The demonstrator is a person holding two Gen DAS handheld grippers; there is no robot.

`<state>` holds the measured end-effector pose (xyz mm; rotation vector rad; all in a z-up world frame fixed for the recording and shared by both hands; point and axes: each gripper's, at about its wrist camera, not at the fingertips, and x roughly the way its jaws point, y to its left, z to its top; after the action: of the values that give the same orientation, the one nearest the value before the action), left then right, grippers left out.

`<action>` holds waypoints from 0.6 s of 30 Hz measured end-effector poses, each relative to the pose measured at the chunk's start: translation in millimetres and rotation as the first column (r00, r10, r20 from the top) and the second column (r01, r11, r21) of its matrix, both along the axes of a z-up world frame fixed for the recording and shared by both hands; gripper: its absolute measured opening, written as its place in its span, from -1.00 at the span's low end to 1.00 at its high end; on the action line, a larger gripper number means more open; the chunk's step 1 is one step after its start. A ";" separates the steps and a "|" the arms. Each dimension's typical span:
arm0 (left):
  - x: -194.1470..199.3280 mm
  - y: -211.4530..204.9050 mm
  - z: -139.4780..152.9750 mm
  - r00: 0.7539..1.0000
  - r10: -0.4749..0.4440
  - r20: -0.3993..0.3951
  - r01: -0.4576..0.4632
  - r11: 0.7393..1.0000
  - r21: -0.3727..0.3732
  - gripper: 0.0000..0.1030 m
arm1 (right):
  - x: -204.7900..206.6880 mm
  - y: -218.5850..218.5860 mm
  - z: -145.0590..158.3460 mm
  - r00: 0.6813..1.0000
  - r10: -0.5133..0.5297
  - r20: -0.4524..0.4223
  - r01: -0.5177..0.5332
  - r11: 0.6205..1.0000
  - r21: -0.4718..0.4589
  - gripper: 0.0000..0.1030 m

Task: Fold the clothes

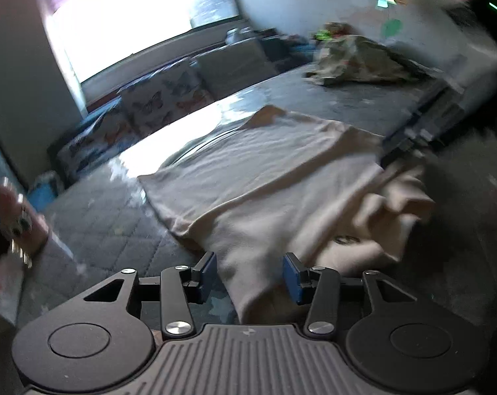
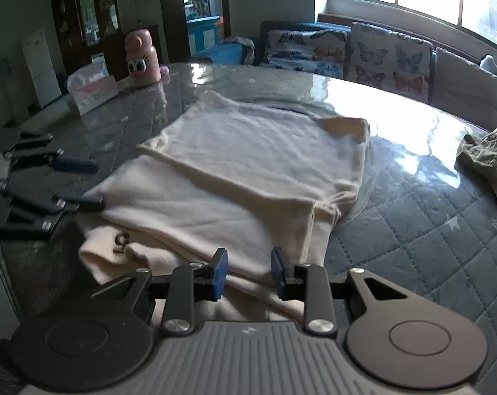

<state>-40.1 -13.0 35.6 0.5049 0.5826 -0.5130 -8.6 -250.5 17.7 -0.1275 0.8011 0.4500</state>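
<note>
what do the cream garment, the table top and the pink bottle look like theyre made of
Cream garment: soft matte knit, probably cotton; limp folds.
Table top: quilted fabric under a glossy clear cover, going by window glare.
Pink bottle: smooth, likely plastic or coated metal.

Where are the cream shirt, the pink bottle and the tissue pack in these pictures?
cream shirt (image 2: 248, 164): right wrist view, on the middle of its folded top layer.
pink bottle (image 2: 142, 57): right wrist view, on its body just above the cartoon eyes.
tissue pack (image 2: 92, 93): right wrist view, on its front face.
</note>
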 end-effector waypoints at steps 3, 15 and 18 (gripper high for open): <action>-18.8 -3.1 -2.5 0.994 -0.108 0.028 0.106 0.992 0.065 0.07 | -4.3 -3.2 6.0 1.000 0.014 0.008 -0.014 1.000 -0.007 -0.28; -28.1 -40.1 -21.2 0.959 -0.274 0.076 0.266 0.959 0.099 -0.65 | -32.0 5.3 12.4 0.985 0.167 0.037 -0.162 0.981 -0.111 0.08; -14.8 -37.1 -8.9 0.971 -0.230 0.064 0.229 0.973 0.019 -0.80 | -35.8 8.7 13.2 0.977 0.212 0.038 -0.206 0.970 -0.126 0.31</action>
<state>-54.9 -50.1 26.7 0.6022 0.4662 -0.7101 -44.4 -241.8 30.9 -0.3375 0.7680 0.5951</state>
